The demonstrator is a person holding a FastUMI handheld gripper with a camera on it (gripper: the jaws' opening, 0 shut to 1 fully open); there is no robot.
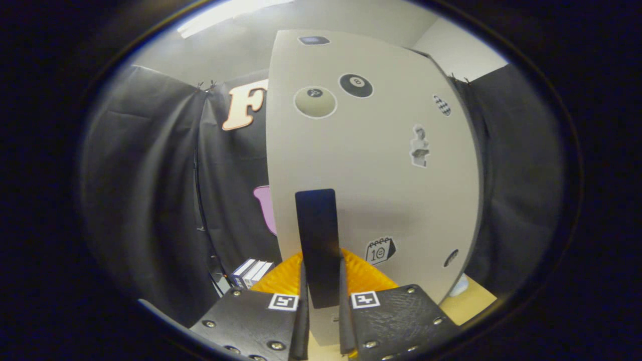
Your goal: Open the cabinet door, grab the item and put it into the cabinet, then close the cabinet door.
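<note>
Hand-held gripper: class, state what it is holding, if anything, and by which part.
The hand-held gripper is shut on the black handle of the beige cabinet door, its two fingers pressing the handle's lower end from either side.

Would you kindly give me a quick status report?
Gripper jaws shut on door handle. Cabinet door right ahead, stickers on it. Nothing blocking.

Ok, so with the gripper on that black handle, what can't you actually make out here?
- Cabinet inside: hidden in the gripper view by the cabinet door.
- Hand-held gripper grip: its fingers flank the black handle; actual contact is unclear.
- Small boxes beside the door: partly covered by the orange finger parts, too small to identify.
- Pale object beyond the door's far edge: mostly hidden behind it.
</note>
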